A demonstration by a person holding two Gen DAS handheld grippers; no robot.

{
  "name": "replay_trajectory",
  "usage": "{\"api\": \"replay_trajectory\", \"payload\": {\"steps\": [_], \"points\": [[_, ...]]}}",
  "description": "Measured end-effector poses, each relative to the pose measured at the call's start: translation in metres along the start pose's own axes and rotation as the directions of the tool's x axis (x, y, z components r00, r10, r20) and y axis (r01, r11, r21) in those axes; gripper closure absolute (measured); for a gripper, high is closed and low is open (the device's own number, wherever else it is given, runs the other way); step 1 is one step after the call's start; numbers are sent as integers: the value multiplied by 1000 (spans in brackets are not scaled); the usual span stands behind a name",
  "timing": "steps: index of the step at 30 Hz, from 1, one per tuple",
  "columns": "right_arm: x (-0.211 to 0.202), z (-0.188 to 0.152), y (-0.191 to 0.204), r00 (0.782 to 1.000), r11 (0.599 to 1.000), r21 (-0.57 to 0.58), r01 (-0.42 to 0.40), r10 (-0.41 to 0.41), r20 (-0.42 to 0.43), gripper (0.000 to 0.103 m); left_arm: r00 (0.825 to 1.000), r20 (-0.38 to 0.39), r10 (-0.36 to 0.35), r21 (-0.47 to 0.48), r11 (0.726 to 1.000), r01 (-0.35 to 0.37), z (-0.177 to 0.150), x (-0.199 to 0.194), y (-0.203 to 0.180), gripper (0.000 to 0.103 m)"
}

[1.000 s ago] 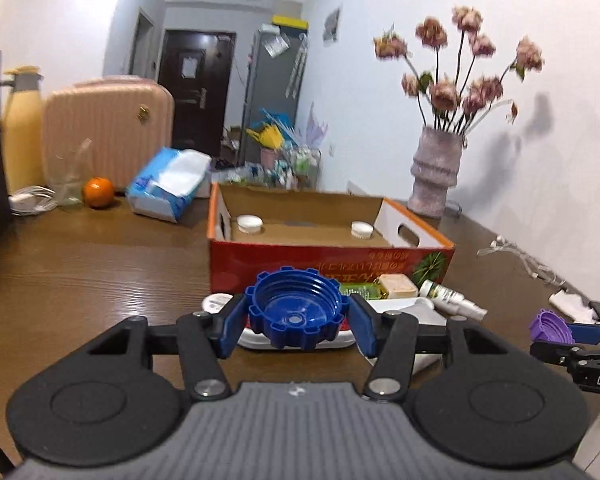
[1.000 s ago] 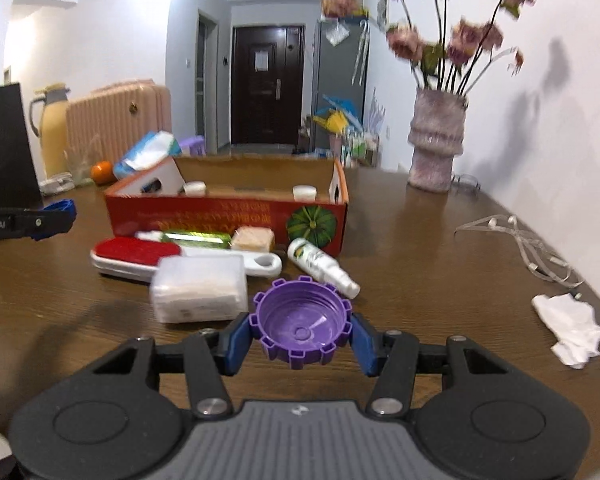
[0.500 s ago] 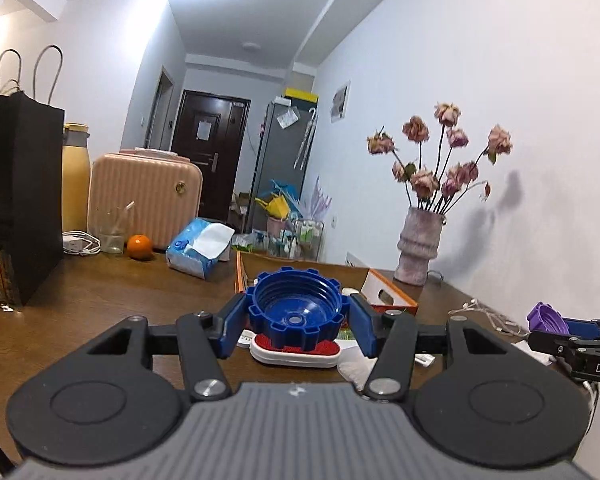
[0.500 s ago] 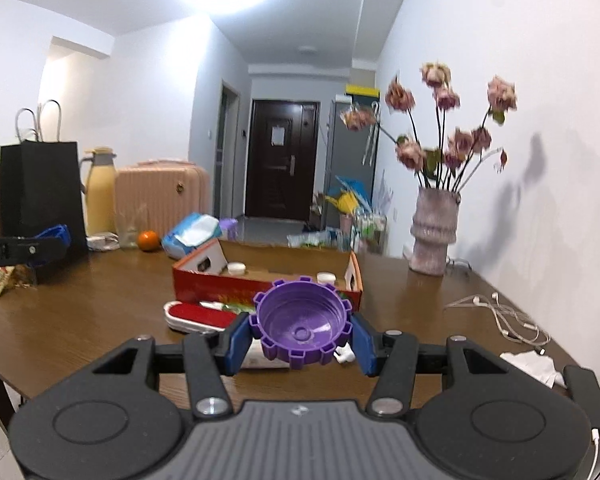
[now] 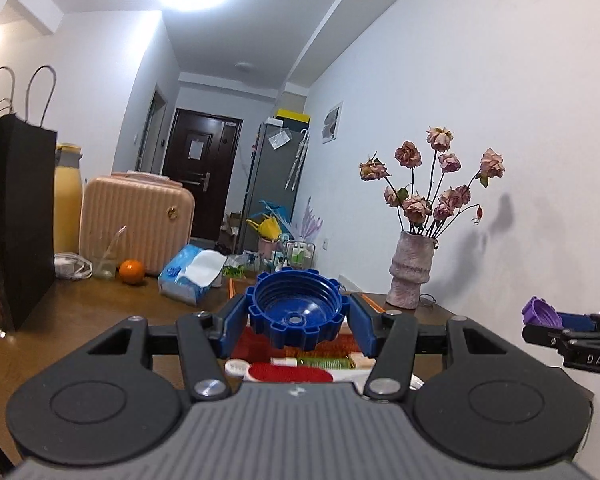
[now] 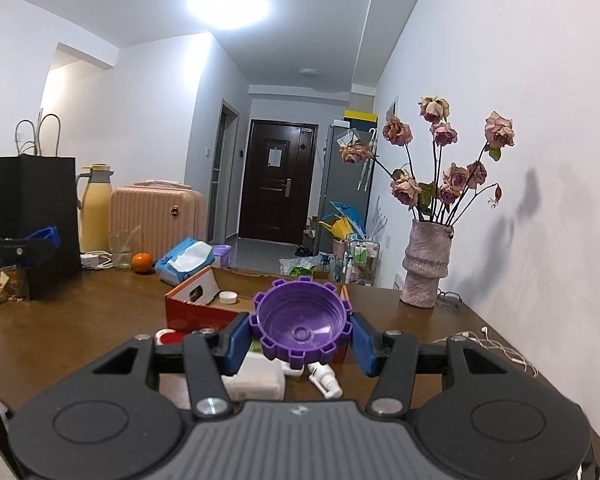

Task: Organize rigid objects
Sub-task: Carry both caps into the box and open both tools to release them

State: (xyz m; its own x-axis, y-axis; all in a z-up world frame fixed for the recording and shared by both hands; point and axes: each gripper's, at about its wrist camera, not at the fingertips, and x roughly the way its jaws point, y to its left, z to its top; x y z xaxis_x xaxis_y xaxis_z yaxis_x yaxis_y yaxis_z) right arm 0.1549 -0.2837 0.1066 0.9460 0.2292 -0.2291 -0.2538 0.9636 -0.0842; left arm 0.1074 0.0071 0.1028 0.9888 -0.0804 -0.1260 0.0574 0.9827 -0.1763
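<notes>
My left gripper point(image 5: 296, 320) is shut on a blue toothed cap point(image 5: 296, 310) and holds it high above the table. My right gripper point(image 6: 300, 330) is shut on a purple toothed cap point(image 6: 300, 320), also raised; it shows at the right edge of the left wrist view point(image 5: 540, 314). The red cardboard box point(image 6: 188, 312) lies open behind, with a small white lid point(image 6: 228, 297) inside. In front of the box lie a red-topped case point(image 5: 288, 372), a white box point(image 6: 256, 376) and a small white spray bottle point(image 6: 326, 380).
A vase of dried roses point(image 6: 426, 268) stands at the back right by the wall. Earphones point(image 6: 492, 344) lie at the right. A black paper bag point(image 6: 36, 224), yellow flask point(image 6: 96, 208), pink suitcase point(image 6: 156, 216), orange point(image 6: 142, 261) and tissue pack point(image 6: 186, 260) stand at the left.
Both grippers have risen and tilted upward with their caps, so the table objects have dropped low in view and the ceiling now shows. Both stay shut.
</notes>
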Motion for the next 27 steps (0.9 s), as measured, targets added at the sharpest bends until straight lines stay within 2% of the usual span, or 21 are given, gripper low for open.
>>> {"api": "replay_trajectory", "payload": {"steps": [8, 13, 16, 18, 20, 22, 23, 27], "points": [[62, 22, -19, 1000, 1000, 4, -3, 3, 6, 51, 999, -41, -8, 22, 1000, 8, 12, 78, 6, 47], [125, 38, -29, 997, 998, 22, -61, 62, -37, 51, 994, -103, -40, 28, 999, 43, 23, 143, 17, 47], [175, 45, -31, 991, 993, 36, -112, 114, -74, 51, 983, -168, -78, 12, 997, 81, 30, 197, 27, 47], [222, 49, -36, 981, 987, 69, -146, 153, -121, 51, 969, -221, -111, -23, 994, 108, 36, 238, 35, 47], [273, 53, -40, 960, 976, 114, -187, 207, -191, 51, 947, -280, -157, -55, 988, 147, 42, 284, 41, 47], [328, 56, -43, 927, 962, 161, -221, 258, -272, 51, 917, -353, -185, -96, 982, 161, 44, 332, 45, 47], [352, 56, -44, 912, 957, 182, -225, 272, -306, 51, 895, -398, -204, -115, 978, 172, 43, 361, 46, 47], [446, 48, -42, 835, 952, 220, -212, 294, -465, 51, 830, -529, -175, -119, 984, 132, 27, 449, 48, 47]]}}
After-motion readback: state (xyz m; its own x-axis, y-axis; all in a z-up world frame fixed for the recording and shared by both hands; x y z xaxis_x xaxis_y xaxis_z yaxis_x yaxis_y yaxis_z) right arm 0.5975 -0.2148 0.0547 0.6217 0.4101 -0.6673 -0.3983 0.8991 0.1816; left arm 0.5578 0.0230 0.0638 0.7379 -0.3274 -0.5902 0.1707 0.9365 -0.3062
